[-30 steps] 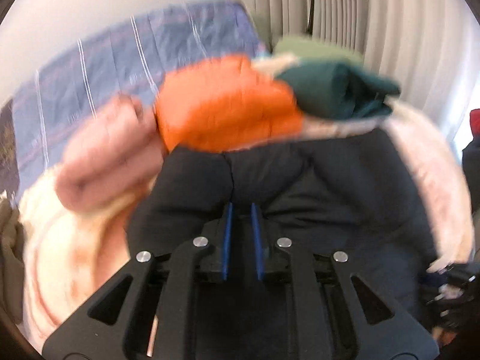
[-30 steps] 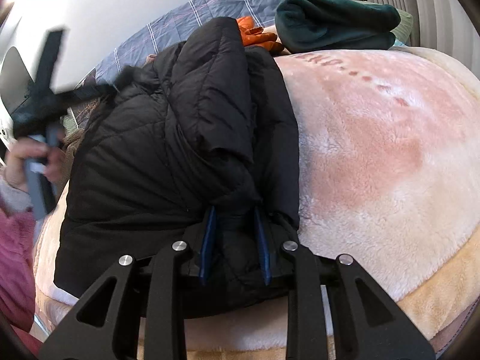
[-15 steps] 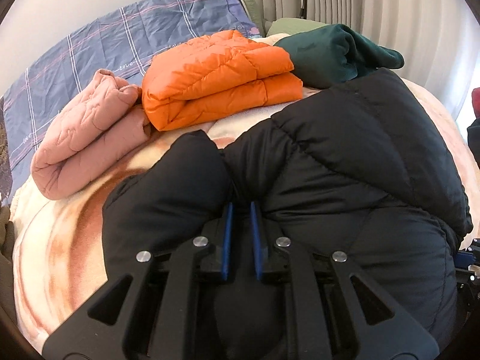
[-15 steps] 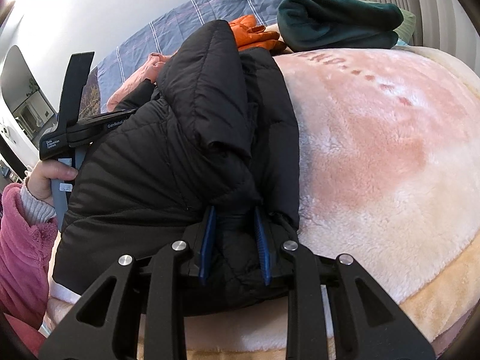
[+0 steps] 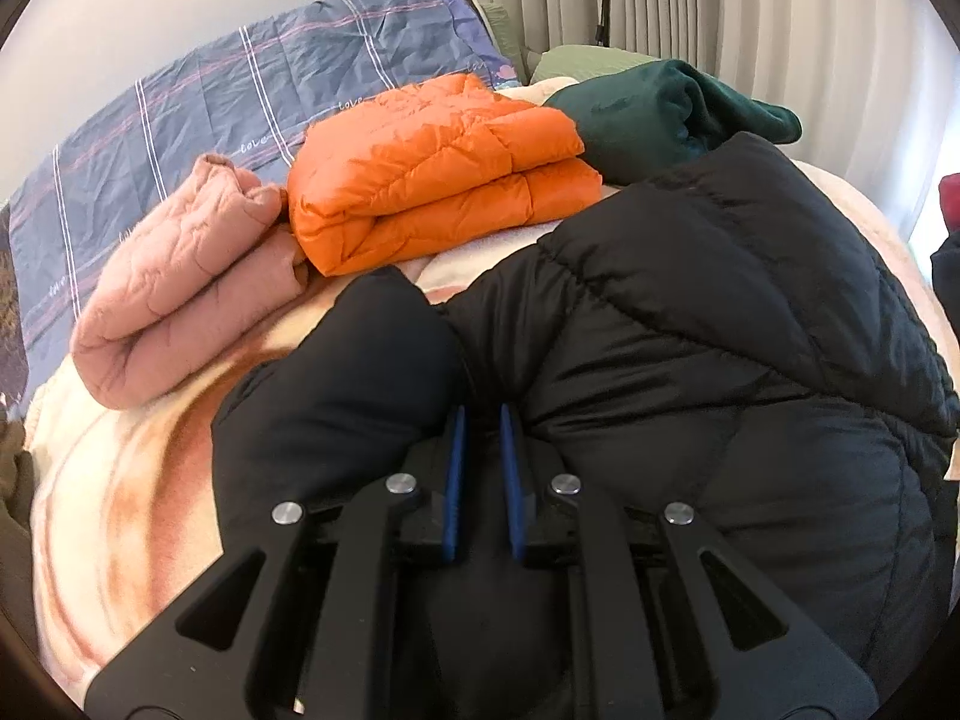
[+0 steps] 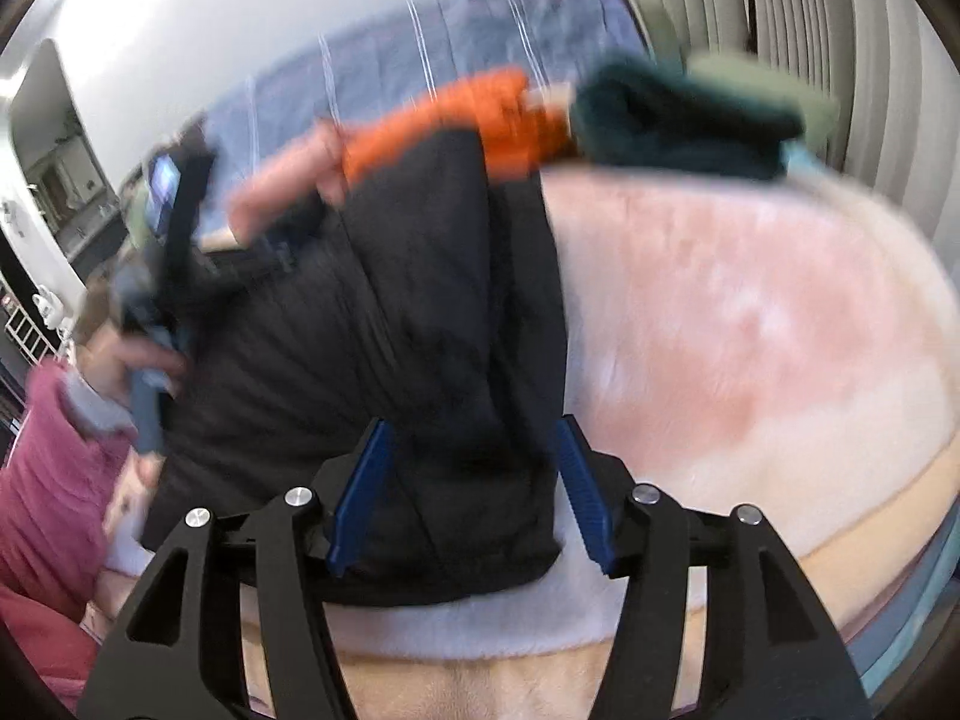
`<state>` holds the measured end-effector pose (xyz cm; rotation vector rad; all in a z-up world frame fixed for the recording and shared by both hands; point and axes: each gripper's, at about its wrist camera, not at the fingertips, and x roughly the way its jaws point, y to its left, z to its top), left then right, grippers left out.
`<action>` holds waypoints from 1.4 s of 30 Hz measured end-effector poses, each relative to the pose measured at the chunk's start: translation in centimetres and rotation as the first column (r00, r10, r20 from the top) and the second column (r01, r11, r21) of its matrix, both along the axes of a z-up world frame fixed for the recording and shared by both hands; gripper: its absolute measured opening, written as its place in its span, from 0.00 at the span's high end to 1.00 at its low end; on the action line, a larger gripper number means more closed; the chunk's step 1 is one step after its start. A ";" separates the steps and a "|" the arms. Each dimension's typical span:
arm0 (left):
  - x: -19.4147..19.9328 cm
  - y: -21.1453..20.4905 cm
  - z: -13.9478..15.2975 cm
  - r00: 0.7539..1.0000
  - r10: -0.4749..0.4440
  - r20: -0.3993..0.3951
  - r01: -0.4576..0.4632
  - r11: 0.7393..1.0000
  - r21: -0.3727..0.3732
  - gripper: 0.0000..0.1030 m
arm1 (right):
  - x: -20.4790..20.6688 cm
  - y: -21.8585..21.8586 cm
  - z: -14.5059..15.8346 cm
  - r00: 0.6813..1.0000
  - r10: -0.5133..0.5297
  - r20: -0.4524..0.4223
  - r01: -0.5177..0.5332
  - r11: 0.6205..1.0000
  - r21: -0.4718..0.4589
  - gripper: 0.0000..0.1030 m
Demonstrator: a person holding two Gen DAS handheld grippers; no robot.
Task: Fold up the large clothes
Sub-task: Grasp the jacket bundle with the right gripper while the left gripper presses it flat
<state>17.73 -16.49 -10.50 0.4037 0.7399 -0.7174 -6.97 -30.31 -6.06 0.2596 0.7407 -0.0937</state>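
Observation:
A black puffer jacket (image 5: 708,324) lies bunched on the pink fleece blanket (image 5: 120,498). My left gripper (image 5: 481,420) is shut on a fold of it, the blue pads close together. In the right wrist view, which is blurred, the same jacket (image 6: 408,324) lies ahead. My right gripper (image 6: 474,438) is open, its blue pads spread wide on either side of the jacket's near edge. The left gripper and the hand on it show at the left of that view (image 6: 162,276).
Behind the jacket lie a folded orange puffer (image 5: 438,174), a folded pink garment (image 5: 186,282) and a dark green garment (image 5: 666,114). A blue striped quilt (image 5: 228,96) lies at the bed's head. Curtains (image 5: 750,6) hang at the back right.
My right gripper has opened and let go of the black jacket, and is moving. My left gripper stays shut on the jacket and has lowered it onto the blanket.

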 end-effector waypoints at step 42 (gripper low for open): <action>4.7 3.5 -0.9 0.991 0.104 -0.088 -0.113 0.988 -0.101 0.86 | 17.9 -3.6 -7.5 0.997 -0.025 -0.079 0.028 0.999 0.028 1.00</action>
